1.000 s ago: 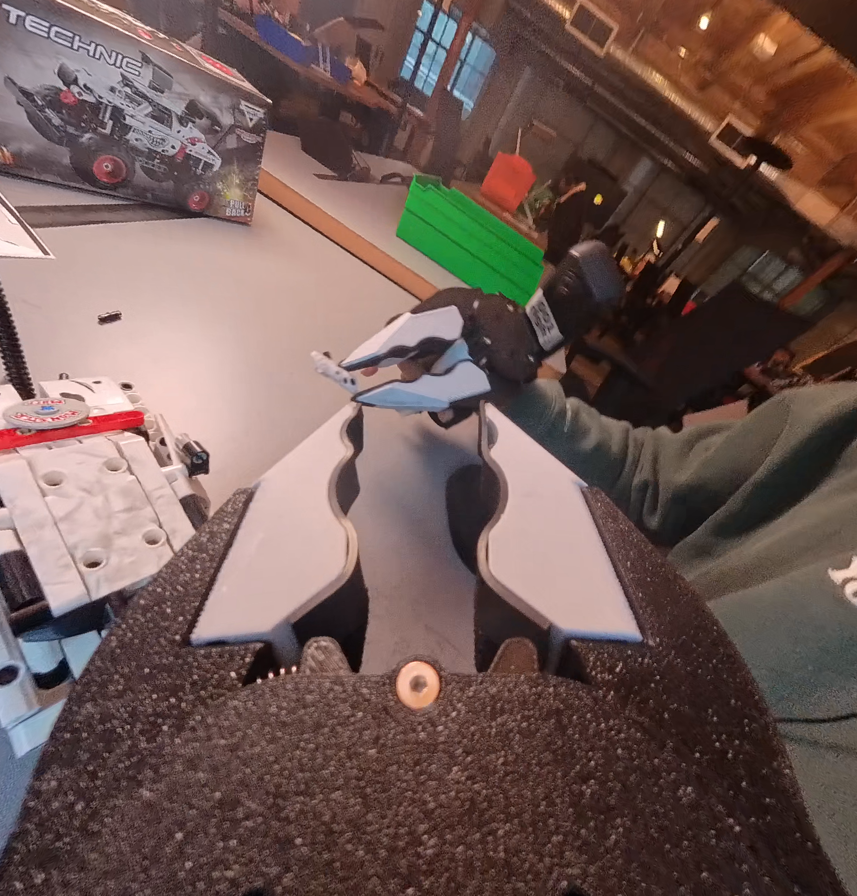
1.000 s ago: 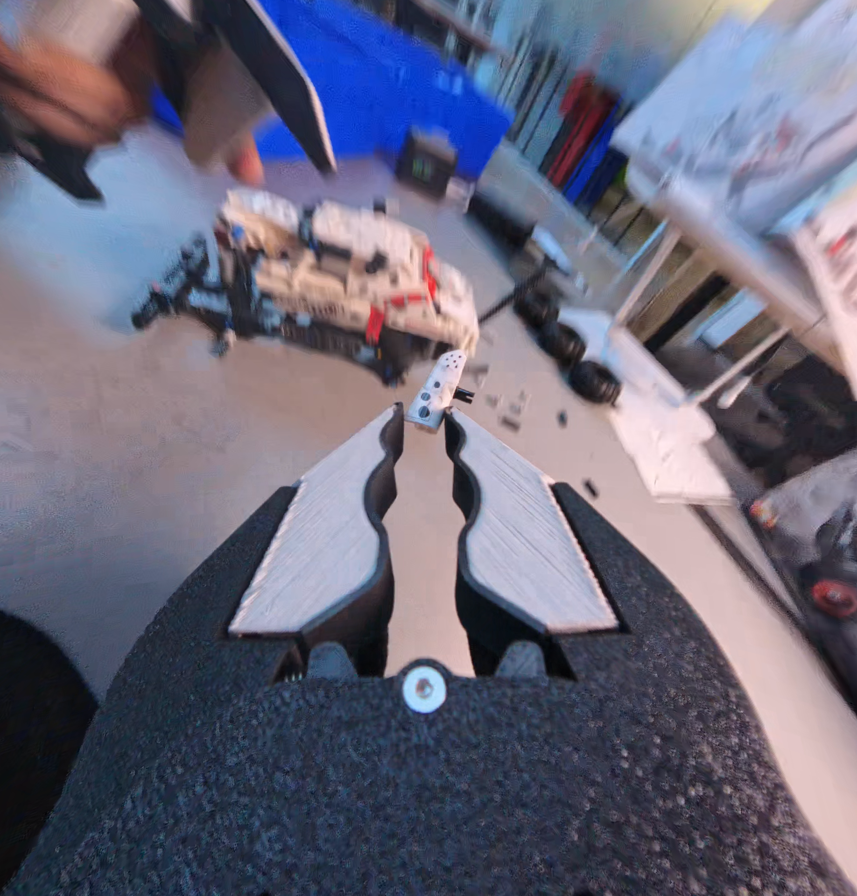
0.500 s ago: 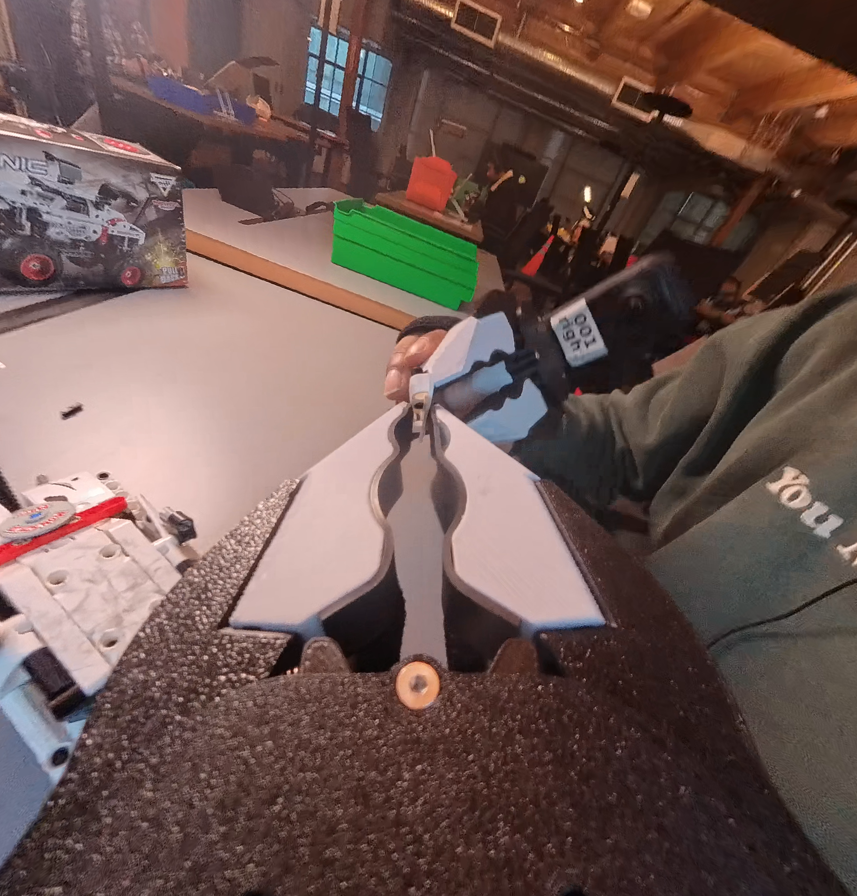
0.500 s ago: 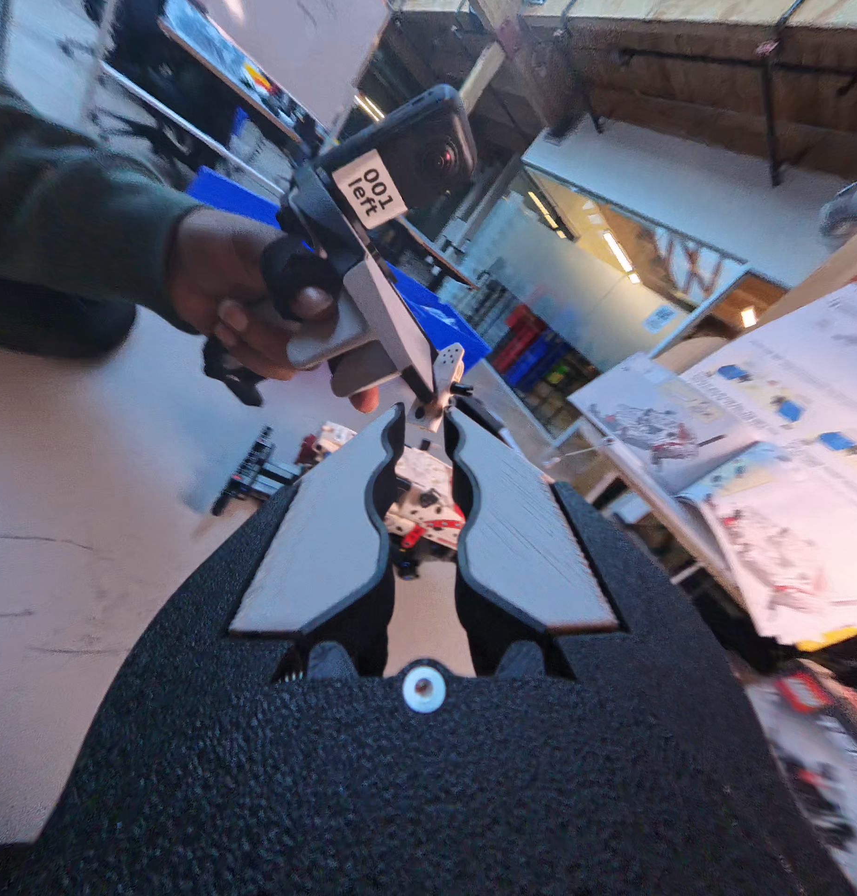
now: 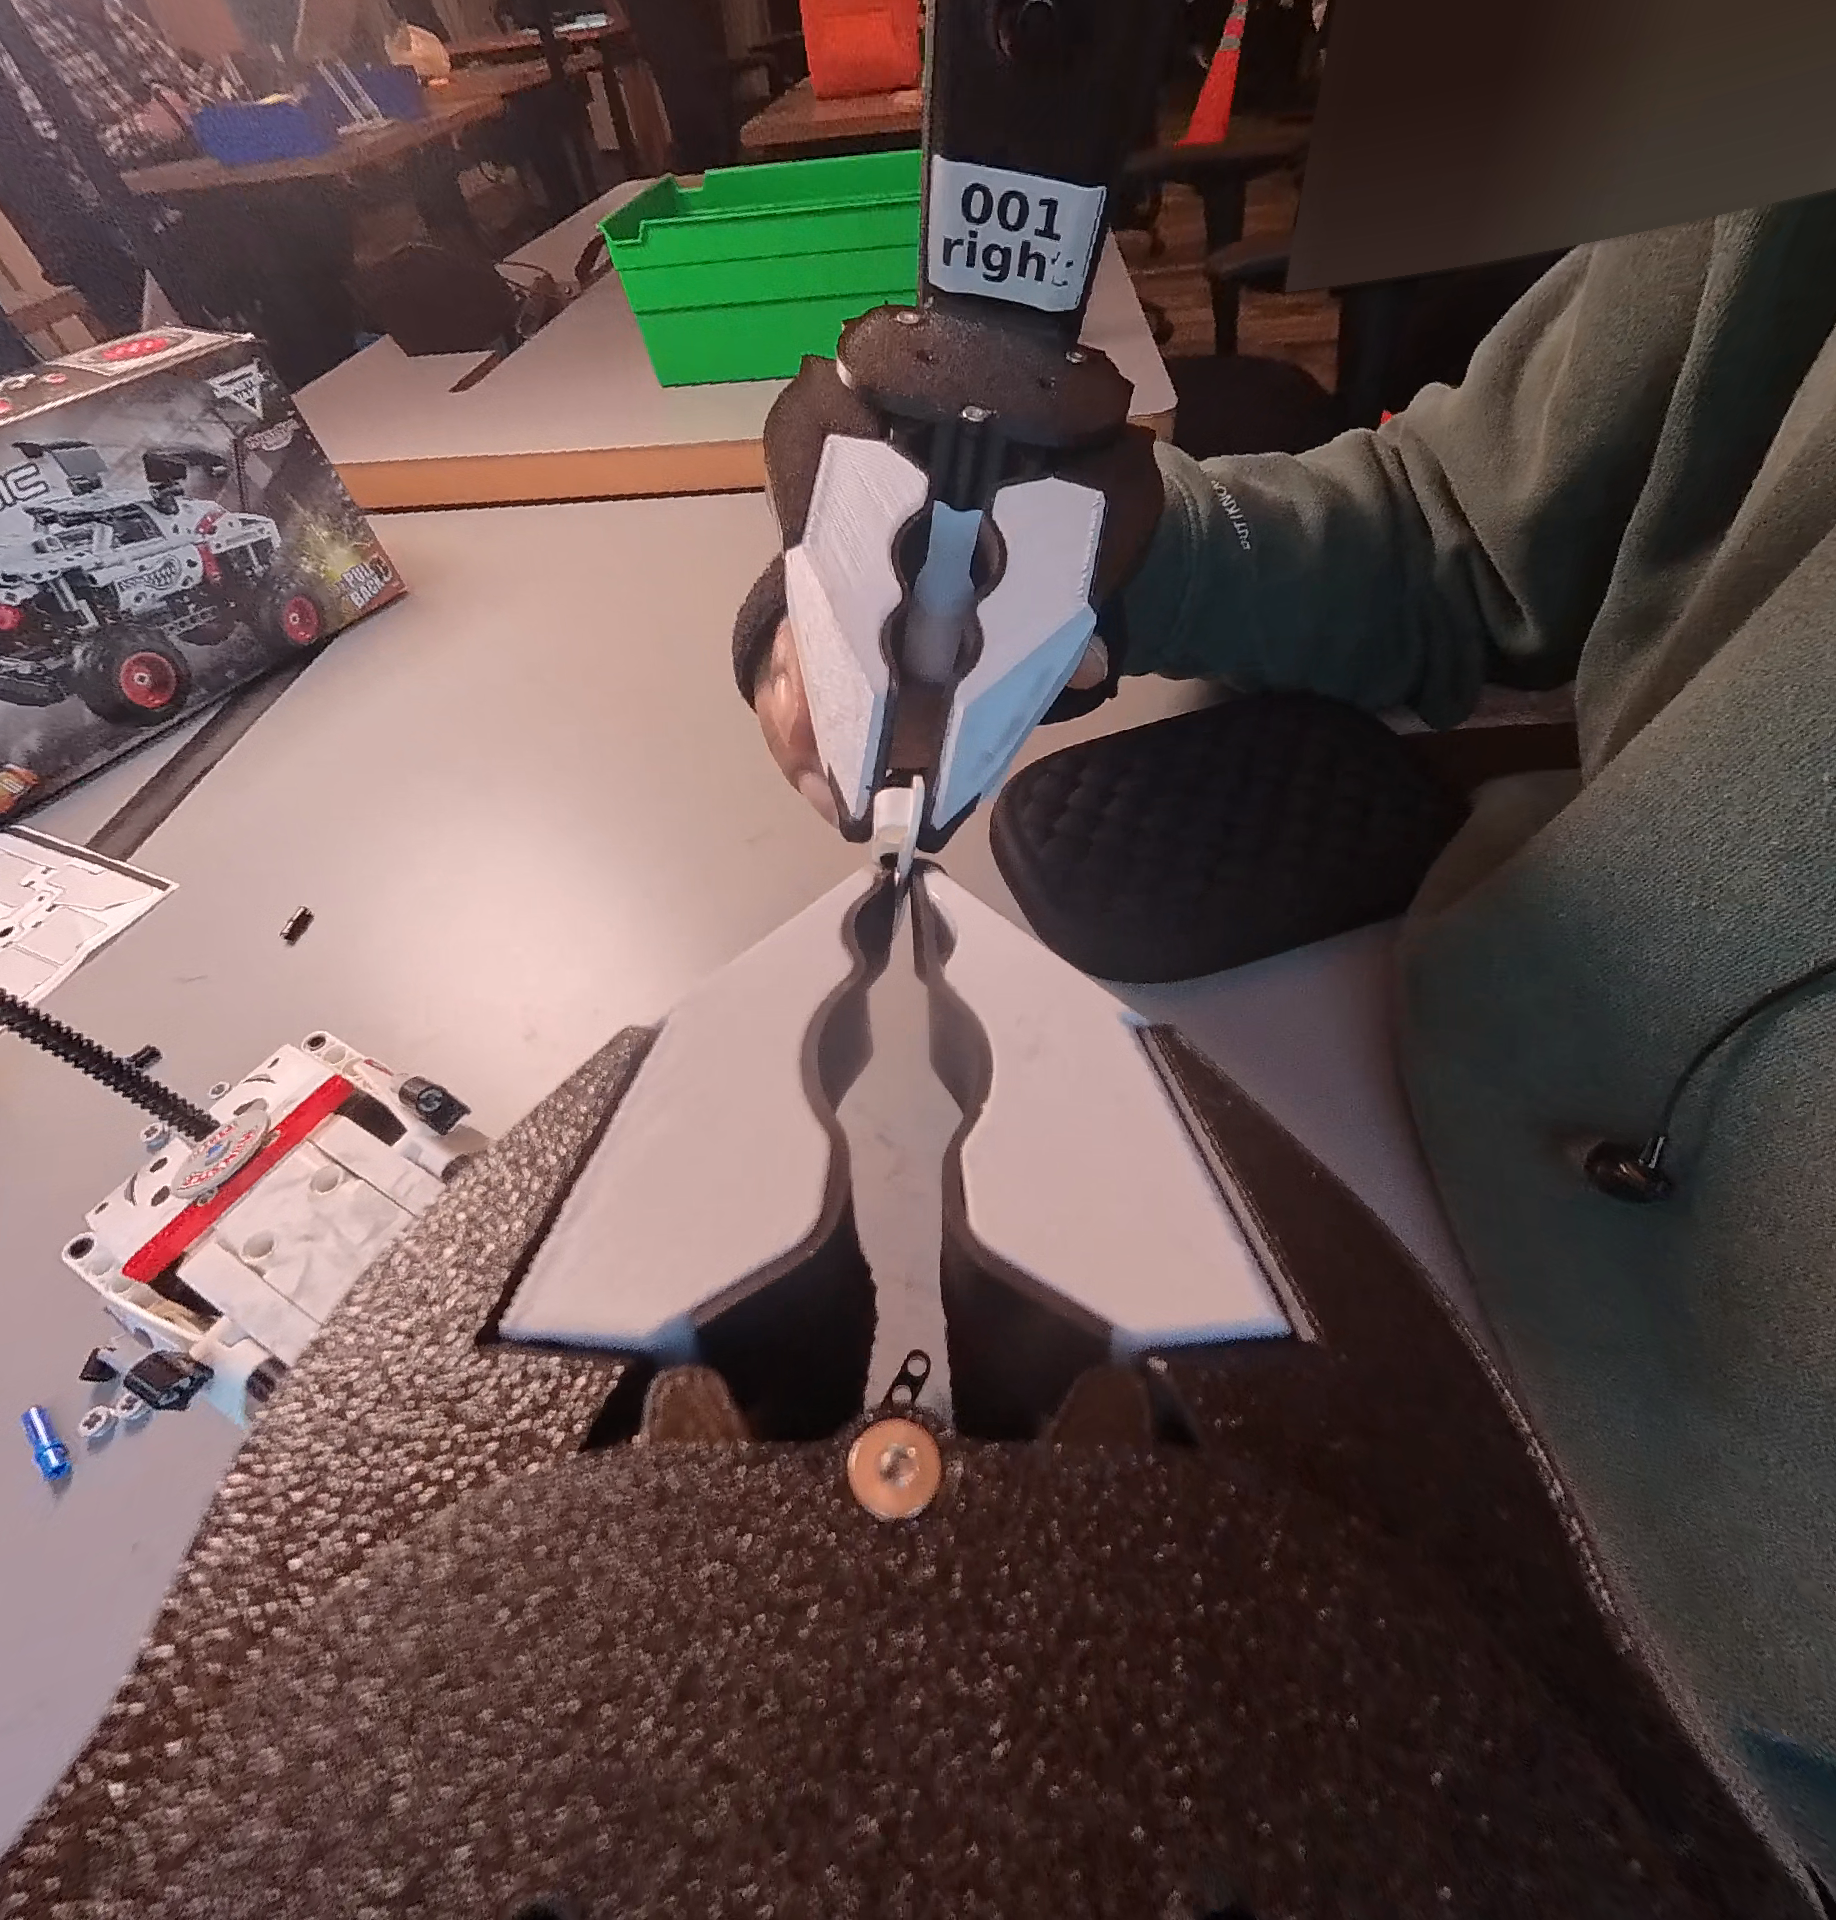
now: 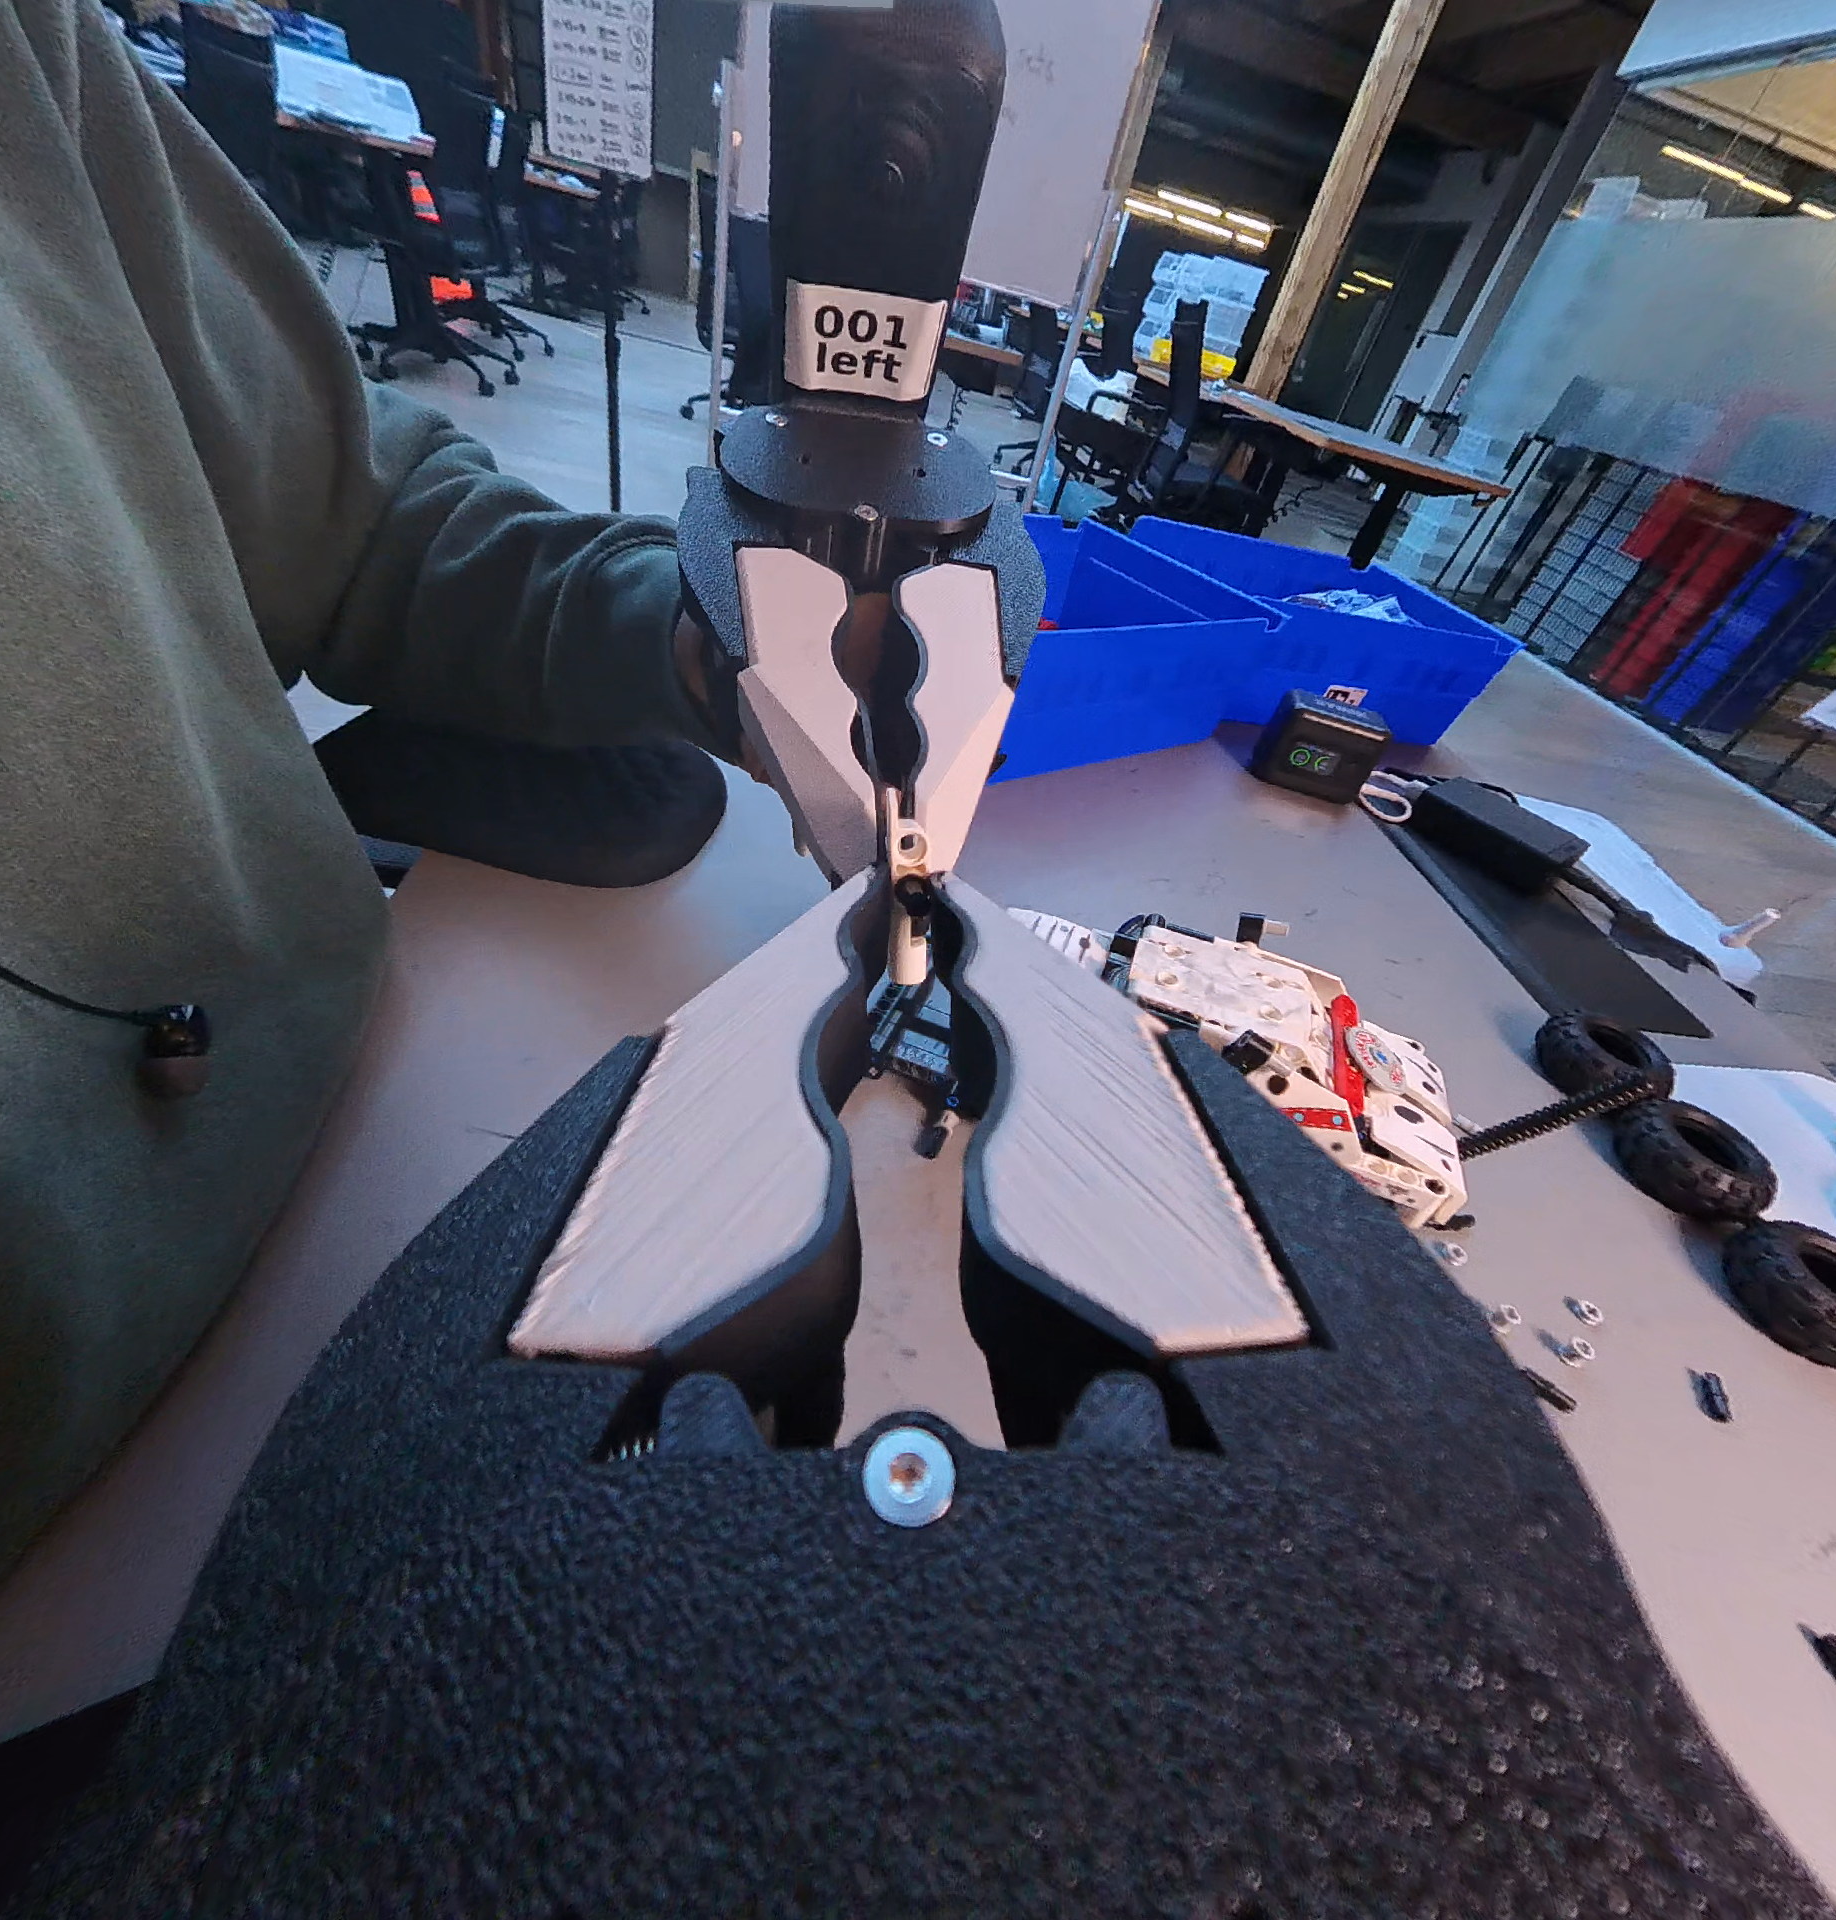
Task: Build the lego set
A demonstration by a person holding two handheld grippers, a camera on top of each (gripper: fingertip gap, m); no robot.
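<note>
Smooth grey table (image 6: 1516,1558); both ridged grippers (image 6: 906,891) (image 5: 898,881) pinch one slim white beam (image 6: 906,925).

My grippers' fingers (image 6: 1111,1174) are pale grey, edged black, set in speckled black housings. The piece (image 6: 906,904) between them is white with a black pin. My sleeve (image 5: 1413,561) is dull green. The half-built truck (image 6: 1298,1070) is marbled white with a red strip; the tyres (image 6: 1693,1158) are knobbly black; one bin (image 6: 1257,665) is blue, another (image 5: 768,270) bright green.
</note>
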